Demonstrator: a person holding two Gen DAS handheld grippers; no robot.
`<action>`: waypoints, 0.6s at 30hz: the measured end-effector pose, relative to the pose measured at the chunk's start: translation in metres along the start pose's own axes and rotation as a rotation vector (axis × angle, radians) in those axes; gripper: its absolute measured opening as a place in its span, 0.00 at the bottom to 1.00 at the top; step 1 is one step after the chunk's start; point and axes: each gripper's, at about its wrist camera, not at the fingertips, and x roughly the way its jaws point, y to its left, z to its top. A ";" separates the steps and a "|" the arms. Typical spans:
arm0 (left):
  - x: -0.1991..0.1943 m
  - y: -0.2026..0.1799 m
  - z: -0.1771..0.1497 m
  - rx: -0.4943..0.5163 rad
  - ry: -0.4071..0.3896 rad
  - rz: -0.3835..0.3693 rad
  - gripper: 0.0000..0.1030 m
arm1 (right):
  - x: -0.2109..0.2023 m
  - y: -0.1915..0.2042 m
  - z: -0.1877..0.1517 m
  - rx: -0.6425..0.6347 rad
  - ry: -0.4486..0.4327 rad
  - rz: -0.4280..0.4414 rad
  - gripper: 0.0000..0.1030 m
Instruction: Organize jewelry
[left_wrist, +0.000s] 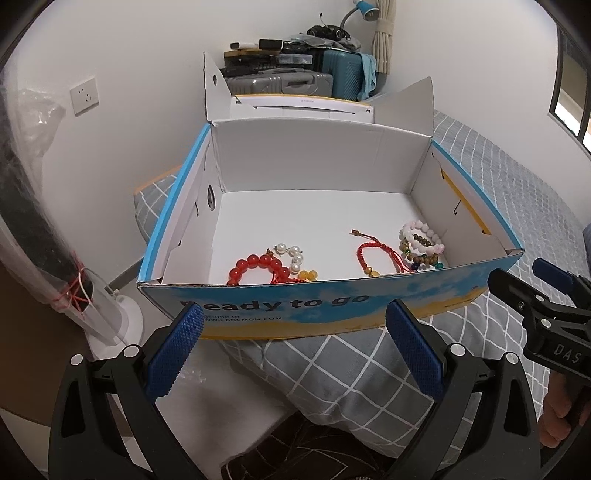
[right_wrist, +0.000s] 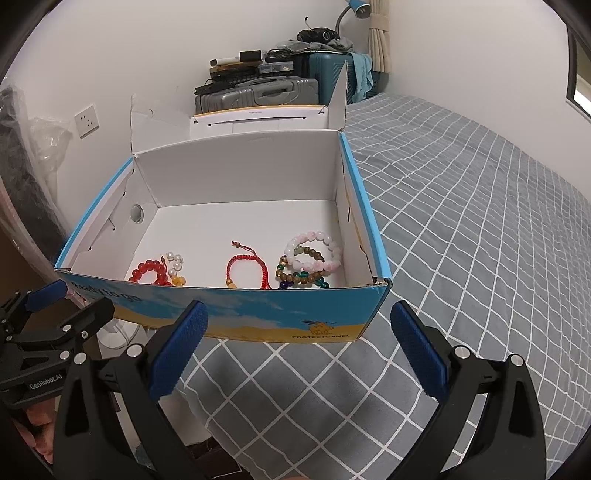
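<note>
An open blue-and-white cardboard box (left_wrist: 295, 306) (right_wrist: 258, 314) sits on the bed corner, its lid folded back. Along its near inside edge lie a red bead bracelet (left_wrist: 258, 267) (right_wrist: 149, 271) with a pearl bracelet (left_wrist: 291, 254) (right_wrist: 174, 260) beside it, a red cord bracelet (left_wrist: 373, 254) (right_wrist: 243, 267) in the middle, and a pile of pink, brown and green bead bracelets (left_wrist: 421, 243) (right_wrist: 310, 258) at the right. My left gripper (left_wrist: 295, 332) and right gripper (right_wrist: 299, 328) both stand open just before the box's front wall, holding nothing.
A grey checked bedspread (right_wrist: 461, 221) stretches to the right. Grey and teal suitcases (left_wrist: 288, 83) stacked with clutter stand behind the box by the wall. A plastic-wrapped fan (left_wrist: 44, 229) on a white base stands at the left beside a wall socket (left_wrist: 85, 96).
</note>
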 end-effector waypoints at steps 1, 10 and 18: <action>0.000 0.000 0.000 0.000 0.000 0.003 0.94 | 0.000 0.000 0.000 0.001 0.000 0.001 0.93; 0.000 0.000 0.000 0.001 0.000 0.012 0.94 | 0.000 0.000 0.000 0.000 0.000 0.000 0.93; 0.001 0.000 -0.001 0.008 0.008 0.023 0.94 | 0.001 -0.001 0.000 -0.003 -0.002 0.005 0.93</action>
